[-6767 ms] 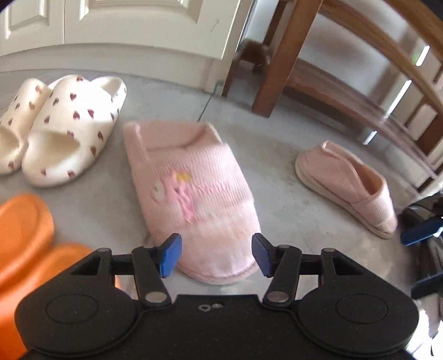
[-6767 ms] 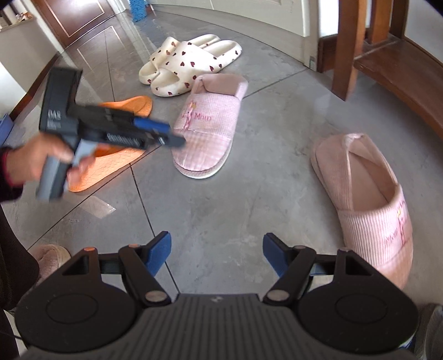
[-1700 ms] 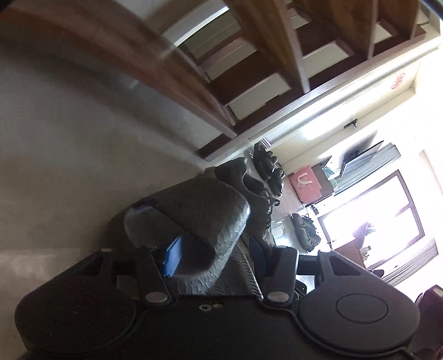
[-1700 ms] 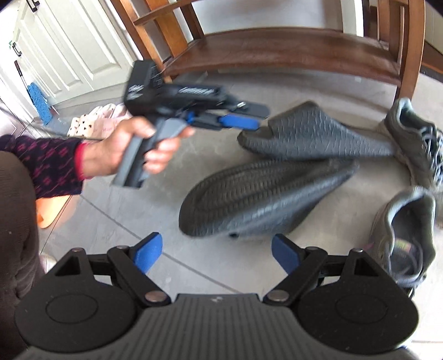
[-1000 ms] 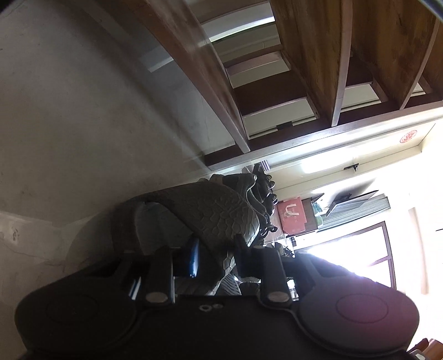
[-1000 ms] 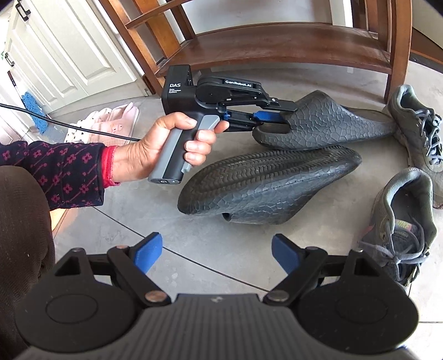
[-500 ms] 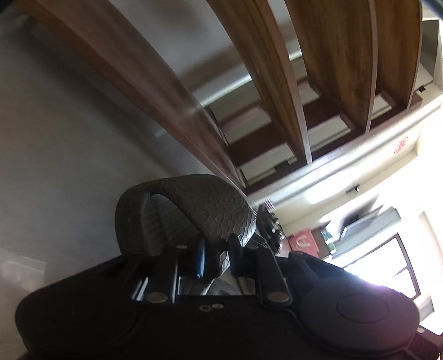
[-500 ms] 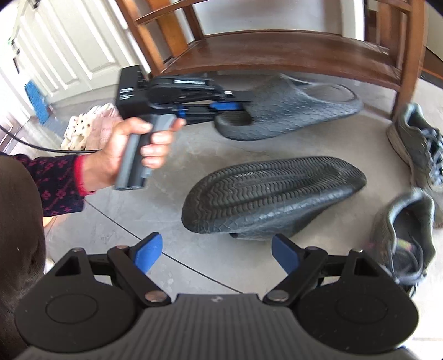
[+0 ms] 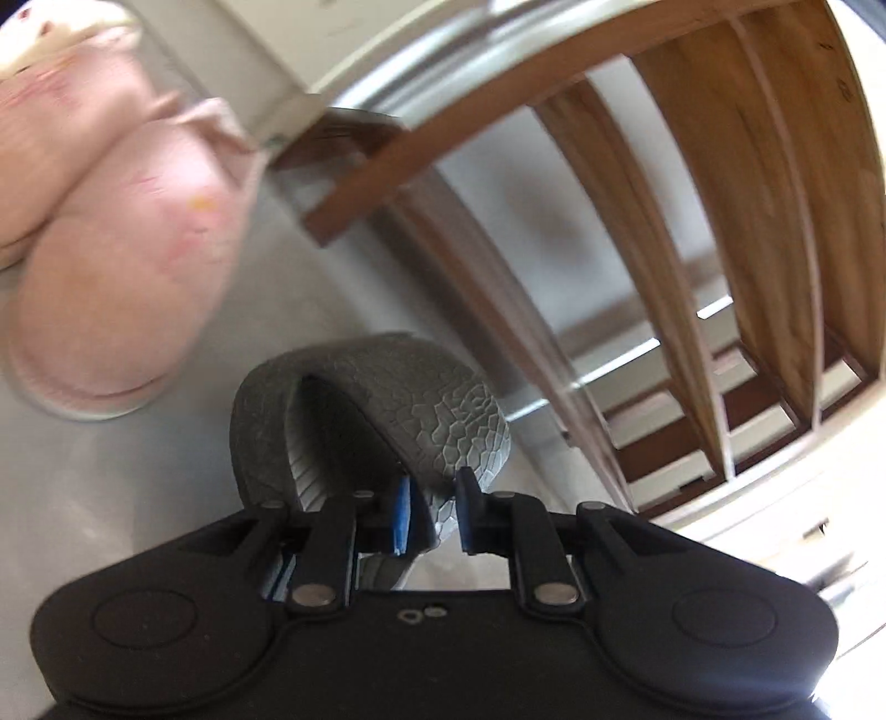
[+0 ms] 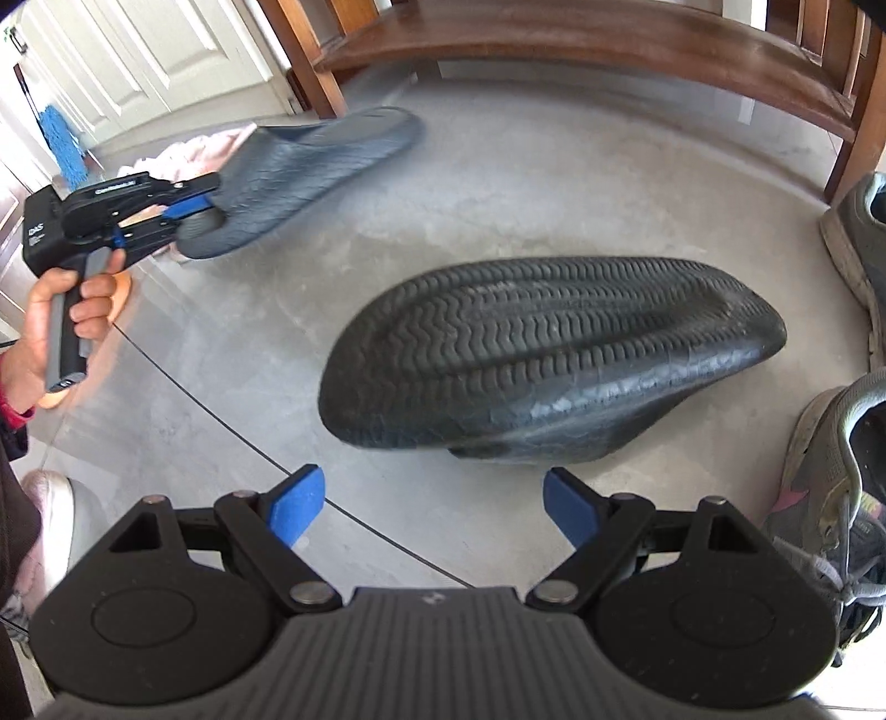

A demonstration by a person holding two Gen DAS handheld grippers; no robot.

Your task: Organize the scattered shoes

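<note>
My left gripper (image 9: 432, 512) is shut on the heel rim of a dark grey textured slide (image 9: 398, 399) and carries it in the air. The right wrist view shows that same slide (image 10: 310, 160) hanging from the left gripper (image 10: 194, 210) at the upper left, above the floor. Its mate, a second dark slide (image 10: 554, 354), lies sole up on the grey floor just ahead of my right gripper (image 10: 432, 507), which stands open with nothing between its blue pads. Pink slippers (image 9: 122, 266) lie on the floor to the left of the carried slide.
A wooden bench (image 10: 609, 33) runs across the back, its legs (image 10: 310, 61) reaching the floor. Grey sneakers (image 10: 841, 471) lie at the right edge. An orange slide (image 10: 116, 299) shows behind a person's hand (image 10: 61, 315). White doors (image 10: 138, 66) stand at the far left.
The left gripper has lifted the dark slide off the floor and swung it left, away from its mate and toward the pink slippers. The right gripper has sunk a little toward the upturned slide.
</note>
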